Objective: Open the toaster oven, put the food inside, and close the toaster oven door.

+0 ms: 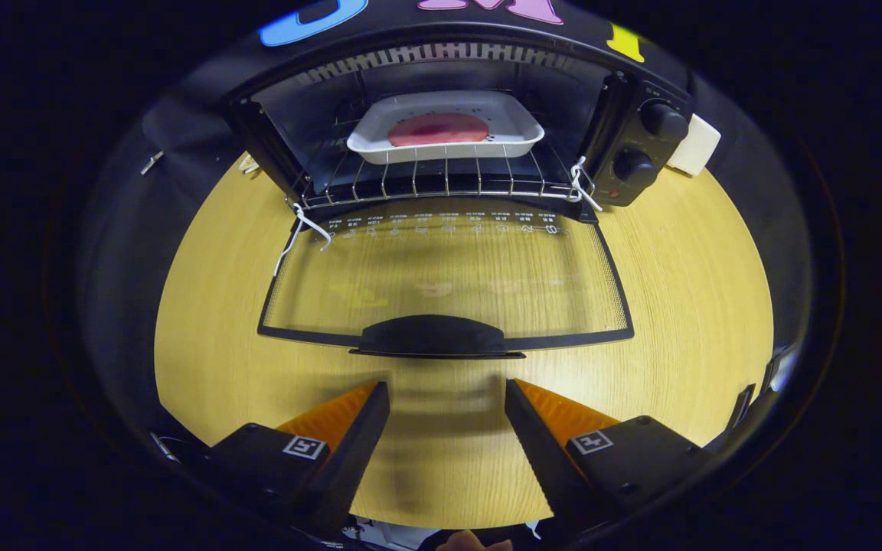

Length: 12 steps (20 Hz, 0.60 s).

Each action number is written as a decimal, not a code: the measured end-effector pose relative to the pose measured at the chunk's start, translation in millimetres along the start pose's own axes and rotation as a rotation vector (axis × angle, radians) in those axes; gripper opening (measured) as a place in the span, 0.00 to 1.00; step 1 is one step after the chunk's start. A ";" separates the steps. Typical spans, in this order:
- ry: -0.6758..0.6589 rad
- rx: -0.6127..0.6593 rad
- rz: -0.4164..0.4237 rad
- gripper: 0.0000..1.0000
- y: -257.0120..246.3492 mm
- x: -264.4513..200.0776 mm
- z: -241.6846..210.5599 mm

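Gripper (447,390) open, fingers spread, nothing between them, hovering over wooden table (686,306). Straight ahead of fingertips: black door handle (435,337), long axis crosswise to fingers. Glass door (449,268) lying flat, hinged at far edge to toaster oven (449,130). Beyond, on wire rack (441,182): white tray (445,127) with reddish food (438,129), already inside. Remaining step, by judgement: get under handle, swing door up and away.
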<state>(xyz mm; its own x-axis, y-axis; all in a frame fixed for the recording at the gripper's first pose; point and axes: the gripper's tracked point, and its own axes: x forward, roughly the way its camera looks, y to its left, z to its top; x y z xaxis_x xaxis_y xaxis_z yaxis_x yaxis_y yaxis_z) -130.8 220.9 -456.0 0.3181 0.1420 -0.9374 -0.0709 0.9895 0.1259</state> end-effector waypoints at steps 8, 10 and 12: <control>0.012 0.022 -0.060 0.97 -5.6 21.3 12.6; 0.014 0.017 -0.059 0.97 -6.1 20.7 13.3; 0.000 0.020 -0.047 0.97 -5.7 16.1 14.2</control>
<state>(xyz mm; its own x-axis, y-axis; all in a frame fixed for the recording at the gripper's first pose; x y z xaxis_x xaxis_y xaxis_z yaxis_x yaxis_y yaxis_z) -111.8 217.9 -467.2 0.3210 0.0950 -0.9423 -0.0364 0.9955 0.0879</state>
